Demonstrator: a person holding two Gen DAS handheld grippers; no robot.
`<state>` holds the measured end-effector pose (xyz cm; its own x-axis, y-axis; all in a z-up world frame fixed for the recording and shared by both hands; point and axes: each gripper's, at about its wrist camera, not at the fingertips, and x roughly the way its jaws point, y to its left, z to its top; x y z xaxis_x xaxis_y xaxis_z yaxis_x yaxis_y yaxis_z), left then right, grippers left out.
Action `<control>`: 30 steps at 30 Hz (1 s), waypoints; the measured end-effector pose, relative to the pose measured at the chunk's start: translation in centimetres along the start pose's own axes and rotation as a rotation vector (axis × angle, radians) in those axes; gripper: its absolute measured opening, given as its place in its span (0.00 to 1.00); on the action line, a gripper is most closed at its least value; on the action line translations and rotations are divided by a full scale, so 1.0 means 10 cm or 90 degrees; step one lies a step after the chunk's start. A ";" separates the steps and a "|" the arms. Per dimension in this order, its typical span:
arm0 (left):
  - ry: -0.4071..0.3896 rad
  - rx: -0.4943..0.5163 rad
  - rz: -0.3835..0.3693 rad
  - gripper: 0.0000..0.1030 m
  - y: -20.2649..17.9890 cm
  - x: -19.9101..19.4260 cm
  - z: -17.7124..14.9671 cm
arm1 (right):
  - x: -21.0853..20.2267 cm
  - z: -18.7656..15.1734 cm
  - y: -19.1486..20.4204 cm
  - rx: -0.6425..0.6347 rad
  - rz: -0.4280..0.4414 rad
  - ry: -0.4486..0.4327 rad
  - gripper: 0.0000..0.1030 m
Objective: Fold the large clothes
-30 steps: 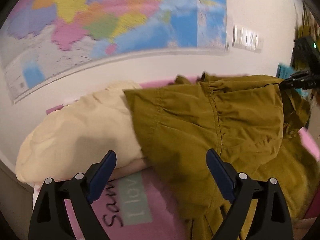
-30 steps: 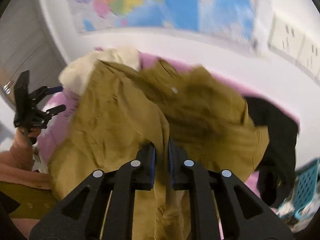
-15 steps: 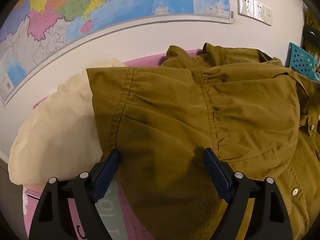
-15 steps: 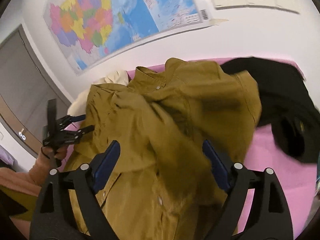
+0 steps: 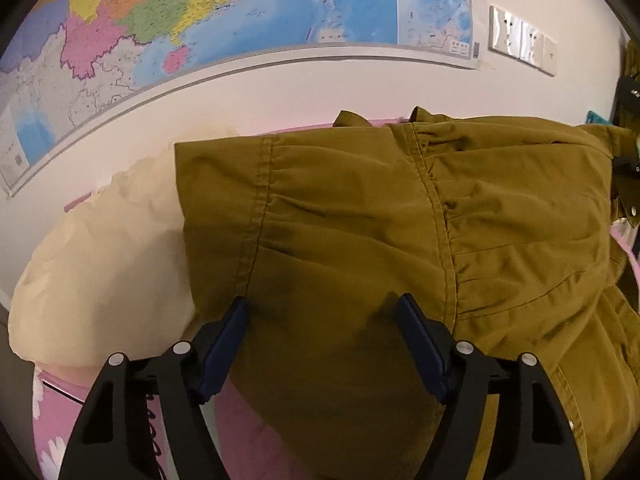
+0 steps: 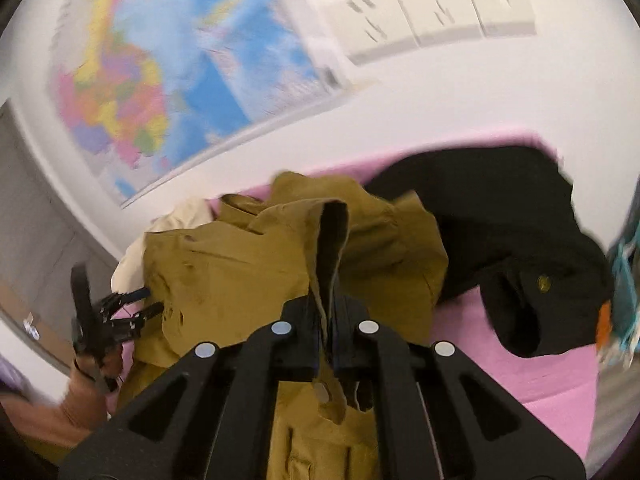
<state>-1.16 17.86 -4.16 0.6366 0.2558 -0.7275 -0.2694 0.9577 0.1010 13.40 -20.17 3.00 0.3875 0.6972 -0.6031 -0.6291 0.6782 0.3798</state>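
The right gripper [image 6: 327, 322] had pinched a fold of the olive shirt [image 6: 240, 264]. The left gripper [image 5: 322, 344], jaws closing but apart, straddled its gathered cotton. The shirt lay rumpled on pink bedding [image 6: 552, 376], beside a cream bundle [image 5: 104, 264].

Warm, dim indoor light. Left wrist view fairly sharp; the colourful paper wall map [image 5: 240, 12] is slightly soft and bows with fisheye curve, corners black. A soft shadow lies on the olive-brown cotton shirt [image 5: 360, 240] between the fingers. Right wrist view motion-blurred: the white wall sockets [image 6: 432, 12] smear; the black garment [image 6: 500, 240] loses detail.
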 end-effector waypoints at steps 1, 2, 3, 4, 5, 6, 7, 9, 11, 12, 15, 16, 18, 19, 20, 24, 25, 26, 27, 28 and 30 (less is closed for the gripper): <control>0.010 0.000 0.012 0.72 -0.02 0.06 0.01 | 0.11 -0.01 -0.04 0.000 -0.024 0.017 0.08; 0.018 0.001 0.019 0.72 -0.04 0.10 0.02 | 0.24 -0.04 -0.08 0.005 -0.048 0.039 0.13; 0.023 0.003 0.029 0.72 -0.05 0.14 0.02 | 0.38 -0.08 -0.12 0.010 -0.060 0.067 0.16; 0.025 0.007 0.037 0.72 -0.06 0.18 0.02 | 0.49 -0.13 -0.16 0.014 -0.079 0.083 0.18; 0.029 0.012 0.042 0.73 -0.07 0.21 0.00 | 0.54 -0.17 -0.18 0.019 -0.084 0.085 0.22; 0.031 0.012 0.043 0.73 -0.06 0.23 0.01 | 0.55 -0.19 -0.20 0.024 -0.079 0.083 0.25; 0.031 0.012 0.043 0.73 -0.06 0.23 0.01 | 0.53 -0.21 -0.21 0.029 -0.079 0.074 0.26; 0.030 0.016 0.040 0.73 -0.04 0.20 -0.01 | 0.42 -0.22 -0.20 0.029 -0.094 0.045 0.35; 0.027 0.016 0.034 0.73 -0.03 0.16 0.01 | 0.22 -0.24 -0.14 0.016 -0.130 -0.001 0.43; 0.024 0.014 0.028 0.73 -0.02 0.14 0.01 | 0.09 -0.26 -0.06 0.002 -0.136 -0.030 0.43; 0.004 0.013 0.002 0.73 -0.01 0.00 -0.02 | -0.13 -0.29 0.17 -0.041 -0.149 -0.080 0.45; 0.001 0.017 -0.004 0.73 -0.01 -0.04 -0.03 | -0.17 -0.30 0.26 -0.064 -0.145 -0.094 0.45; -0.001 0.022 -0.011 0.73 -0.04 -0.06 -0.04 | -0.14 -0.33 0.46 -0.106 -0.102 -0.094 0.46; -0.002 0.027 -0.007 0.73 -0.05 -0.05 -0.04 | -0.05 -0.34 0.57 -0.129 -0.087 -0.079 0.46; -0.001 0.028 -0.002 0.73 -0.07 -0.03 -0.04 | 0.02 -0.34 0.63 -0.146 -0.082 -0.069 0.46; 0.027 0.013 0.001 0.73 -0.06 0.11 -0.05 | 0.59 -0.32 0.69 -0.145 -0.034 0.012 0.46; 0.029 0.013 0.005 0.73 -0.06 0.14 -0.05 | 0.76 -0.31 0.65 -0.137 -0.026 0.041 0.46; 0.029 0.013 0.006 0.73 -0.06 0.14 -0.05 | 0.90 -0.31 0.57 -0.120 -0.035 0.056 0.46; 0.028 0.014 0.007 0.73 -0.07 0.13 -0.05 | 1.03 -0.29 0.51 -0.101 -0.039 0.066 0.45; 0.027 0.014 0.008 0.73 -0.06 0.12 -0.05 | 1.08 -0.30 0.48 -0.087 -0.032 0.075 0.46; 0.025 0.012 0.007 0.73 -0.05 0.09 -0.04 | 1.09 -0.29 0.41 -0.060 -0.017 0.073 0.45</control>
<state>-0.75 17.60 -5.17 0.6042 0.2613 -0.7528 -0.2625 0.9572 0.1216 13.08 -10.45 -4.11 0.3288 0.6447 -0.6901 -0.6820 0.6675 0.2988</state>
